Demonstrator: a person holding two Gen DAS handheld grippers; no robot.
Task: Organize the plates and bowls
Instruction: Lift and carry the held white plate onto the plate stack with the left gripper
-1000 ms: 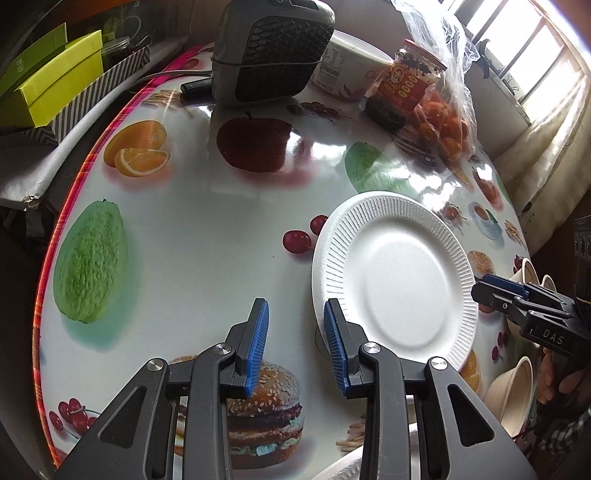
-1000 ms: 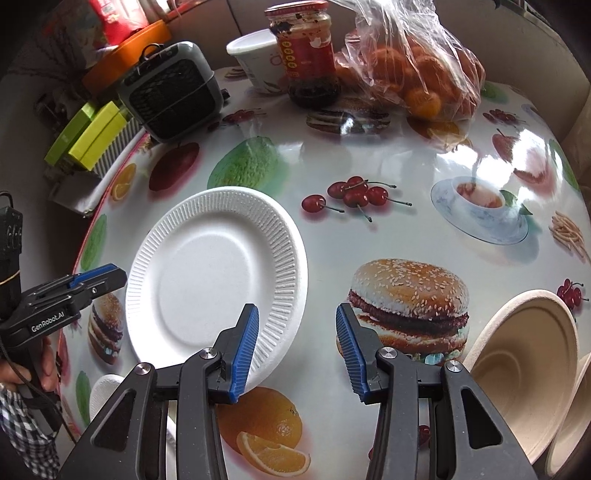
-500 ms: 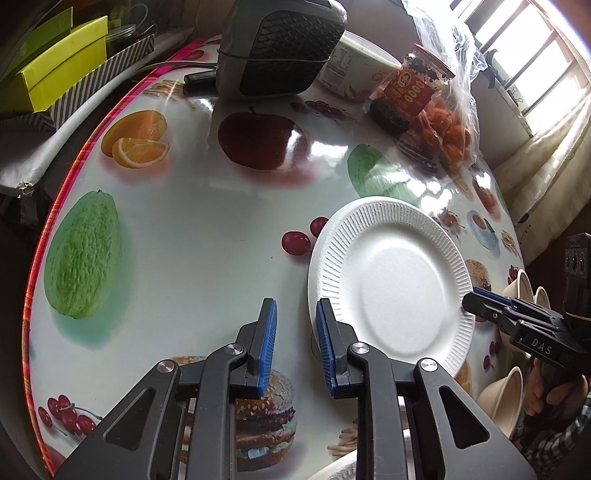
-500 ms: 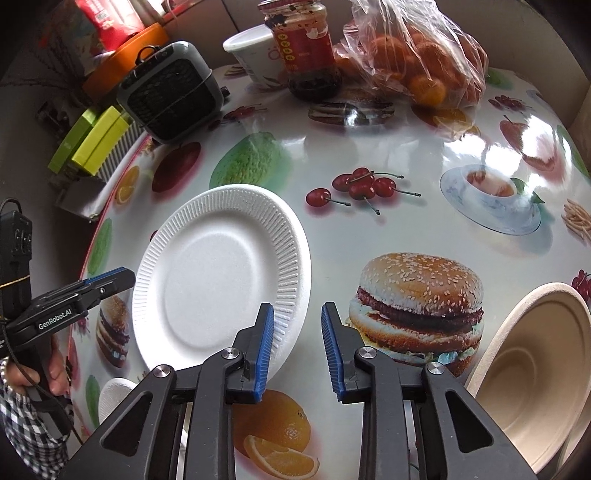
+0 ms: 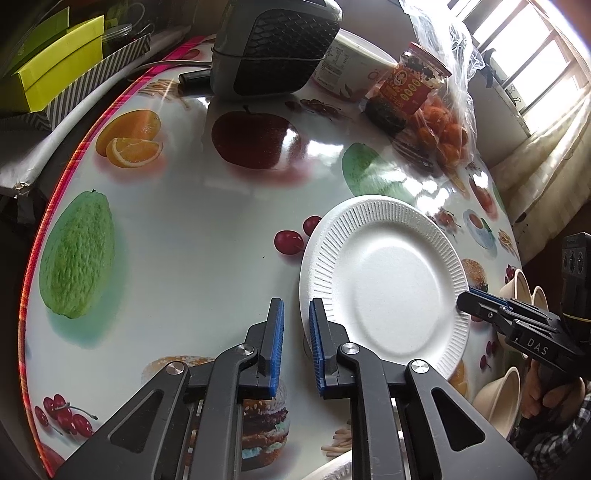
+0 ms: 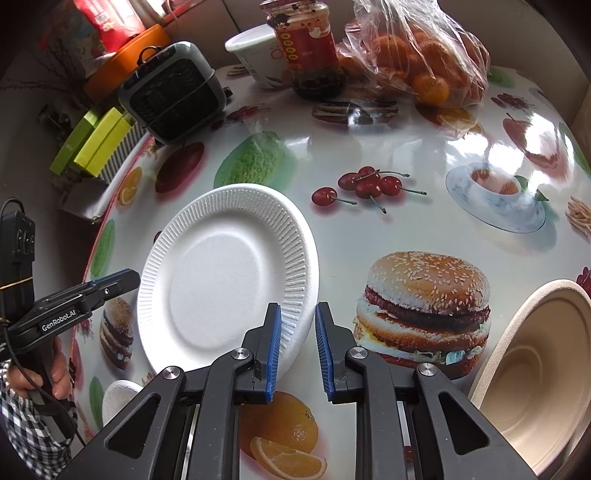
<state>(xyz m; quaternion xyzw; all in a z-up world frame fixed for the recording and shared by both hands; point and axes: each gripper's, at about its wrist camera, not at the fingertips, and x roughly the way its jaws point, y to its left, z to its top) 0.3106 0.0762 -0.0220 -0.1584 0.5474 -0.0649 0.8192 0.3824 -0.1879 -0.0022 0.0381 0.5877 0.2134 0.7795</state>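
Both pairs of fingers are narrowly spread, pinching nothing. The left gripper point(image 5: 295, 314) and right gripper point(image 6: 297, 314) are set at opposite rims of the white plate point(image 6: 225, 277), flat on the counter point(image 6: 388, 140). Each rim should be centred between pads before closing; beige bowls point(image 6: 539, 369) wait nearby.

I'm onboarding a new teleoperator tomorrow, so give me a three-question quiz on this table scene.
1. True or false: food lies on the white plate.
2. What fills the clear plastic bag? A) orange fruit B) bread rolls C) paper cups
3. In the right wrist view, on which side of the right gripper does the beige bowl lie?
Key: 1 false; 2 A; 3 its right.
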